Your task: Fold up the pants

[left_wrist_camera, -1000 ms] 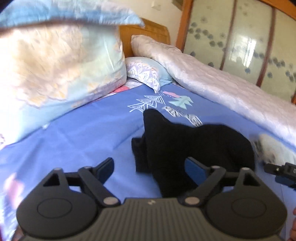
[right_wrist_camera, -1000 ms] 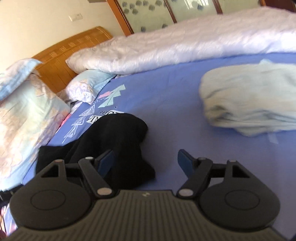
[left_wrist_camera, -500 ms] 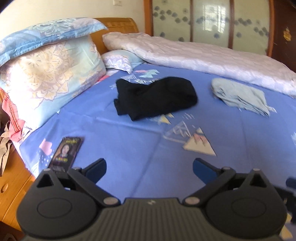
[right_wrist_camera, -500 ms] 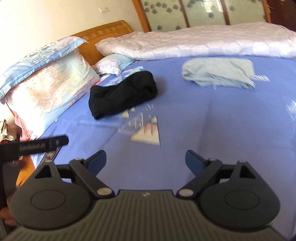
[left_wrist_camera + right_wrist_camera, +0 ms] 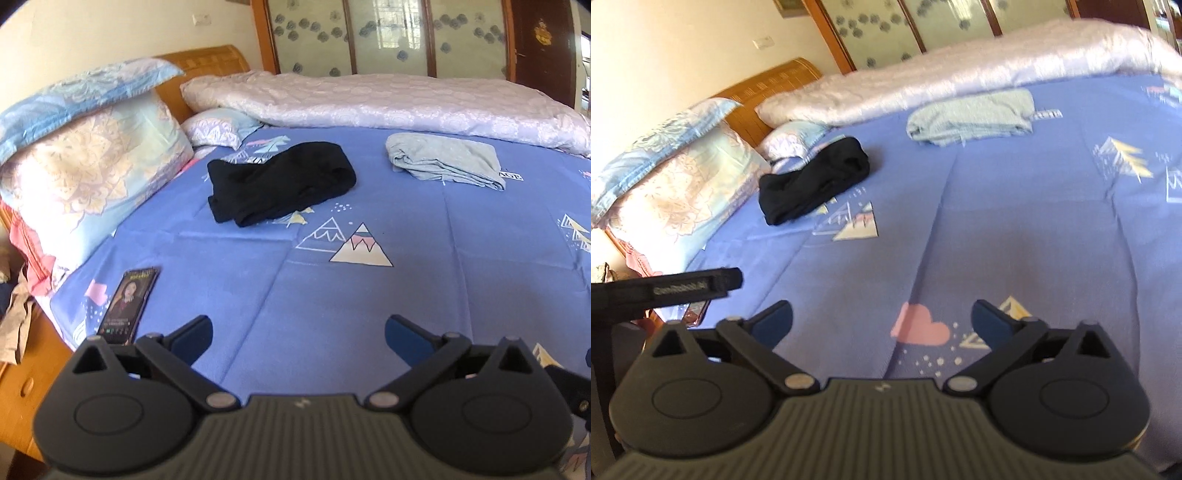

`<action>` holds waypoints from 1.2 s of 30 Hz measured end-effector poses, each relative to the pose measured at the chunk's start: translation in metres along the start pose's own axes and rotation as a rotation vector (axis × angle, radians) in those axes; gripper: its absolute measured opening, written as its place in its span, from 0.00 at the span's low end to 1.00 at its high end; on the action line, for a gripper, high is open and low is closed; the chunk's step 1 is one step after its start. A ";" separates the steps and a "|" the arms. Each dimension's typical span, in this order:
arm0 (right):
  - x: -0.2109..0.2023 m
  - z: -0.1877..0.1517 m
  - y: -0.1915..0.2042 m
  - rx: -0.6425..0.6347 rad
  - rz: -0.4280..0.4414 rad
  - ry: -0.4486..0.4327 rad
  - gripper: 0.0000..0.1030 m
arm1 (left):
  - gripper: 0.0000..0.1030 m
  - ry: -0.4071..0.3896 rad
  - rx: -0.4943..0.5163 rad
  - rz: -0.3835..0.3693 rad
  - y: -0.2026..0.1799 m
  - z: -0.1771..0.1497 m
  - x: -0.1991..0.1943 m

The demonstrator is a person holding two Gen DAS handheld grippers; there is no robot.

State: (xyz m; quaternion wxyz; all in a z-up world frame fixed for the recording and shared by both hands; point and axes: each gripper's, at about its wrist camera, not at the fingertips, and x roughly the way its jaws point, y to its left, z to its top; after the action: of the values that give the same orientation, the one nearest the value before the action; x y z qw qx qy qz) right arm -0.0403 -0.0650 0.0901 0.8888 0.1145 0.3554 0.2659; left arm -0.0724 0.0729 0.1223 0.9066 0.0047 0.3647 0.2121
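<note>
Pulled back from the pants

My left gripper (image 5: 297, 334) and right gripper (image 5: 881, 319) spread wide, black pants (image 5: 279, 184) now far off

Black pants (image 5: 280, 182) and a pale grey garment (image 5: 445, 162) are being shown on a blue sheet (image 5: 424, 295) printed with pastel mountains.

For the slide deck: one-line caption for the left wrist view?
Open left hand-held gripper above blue sheet; folded black pants lie beyond, phone near the edge.

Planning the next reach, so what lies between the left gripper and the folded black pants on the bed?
Only bare blue printed bedsheet, seen in the left wrist view, between the left gripper and the folded black pants.
</note>
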 end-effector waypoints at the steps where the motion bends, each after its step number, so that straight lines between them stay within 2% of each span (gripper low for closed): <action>1: 0.002 0.000 0.000 0.002 -0.002 0.000 1.00 | 1.00 0.000 0.006 -0.002 0.000 0.000 0.002; 8: 0.014 -0.008 0.006 -0.029 -0.026 0.028 1.00 | 1.00 0.025 -0.004 -0.008 0.006 -0.007 0.019; 16: 0.016 -0.011 0.005 -0.058 -0.035 0.022 1.00 | 1.00 0.033 0.014 0.034 0.004 -0.015 0.030; 25: 0.015 -0.012 0.003 -0.037 -0.044 0.012 1.00 | 1.00 0.053 0.027 0.031 0.005 -0.016 0.035; 36: 0.013 -0.009 0.005 -0.066 -0.059 -0.014 1.00 | 1.00 0.076 -0.001 0.021 0.011 -0.015 0.039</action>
State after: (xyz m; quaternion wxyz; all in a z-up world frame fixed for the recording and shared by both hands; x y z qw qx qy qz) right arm -0.0411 -0.0534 0.0780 0.9019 0.0767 0.3433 0.2505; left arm -0.0615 0.0960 0.0881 0.8899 -0.0001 0.3985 0.2217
